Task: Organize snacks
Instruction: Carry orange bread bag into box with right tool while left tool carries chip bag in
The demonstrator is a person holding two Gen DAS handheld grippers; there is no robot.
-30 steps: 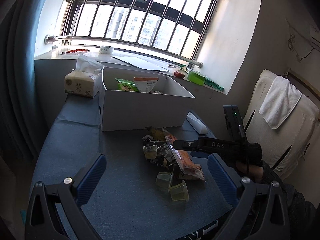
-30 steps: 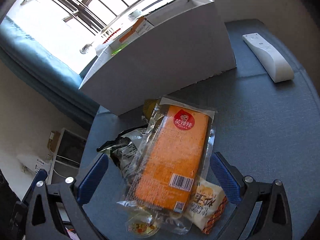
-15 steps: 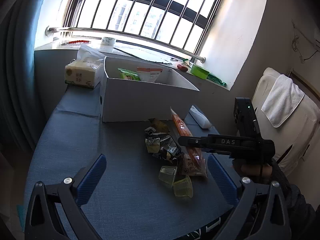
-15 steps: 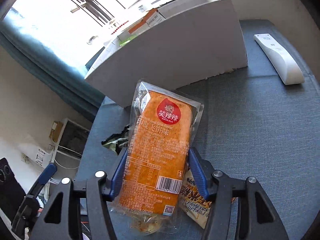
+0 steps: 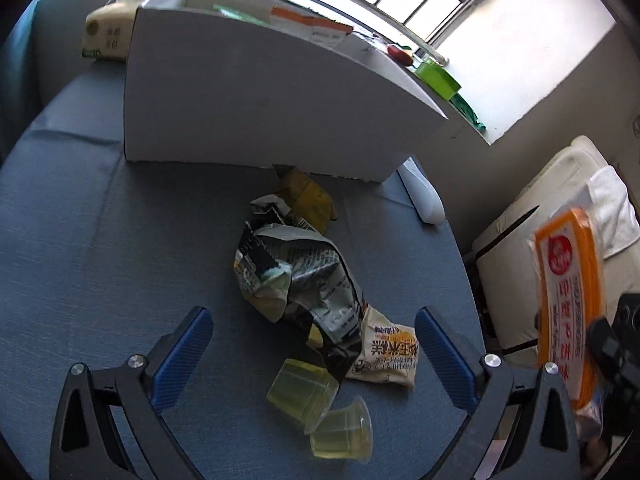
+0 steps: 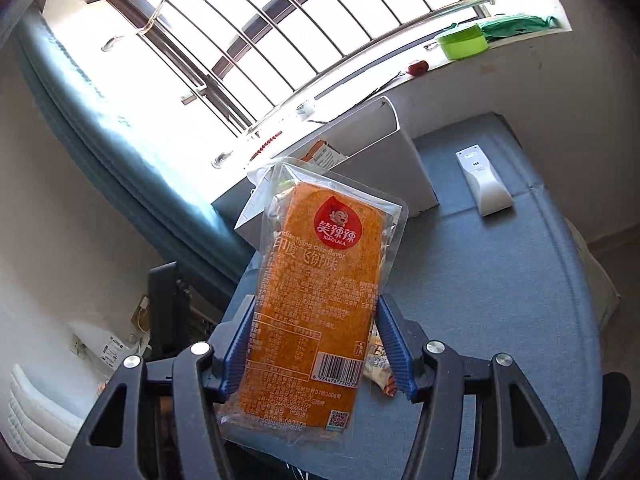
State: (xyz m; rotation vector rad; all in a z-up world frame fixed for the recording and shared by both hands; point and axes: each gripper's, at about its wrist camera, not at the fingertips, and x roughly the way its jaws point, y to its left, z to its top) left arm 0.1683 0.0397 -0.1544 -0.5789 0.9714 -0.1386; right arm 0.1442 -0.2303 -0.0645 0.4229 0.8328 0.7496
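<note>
Right wrist view: right hand-held gripper clamped on orange snack packet, long axis toward 12 o'clock. White box lies beyond at 12 o'clock. Left hand-held gripper apart, empty.

Hard daylight pours in through the barred window beyond the right gripper; its panes are blown out to plain white with no detail behind the bars. In the left wrist view the box wall facing the left gripper lies in shade, and the blue surface under it is dim and even. Glare streaks the clear wrapper of the orange packet, yet its print reads sharp. Both fisheye views bend straight edges into curves and fade to black corners. The packet at the left view's right rim is smeared.
</note>
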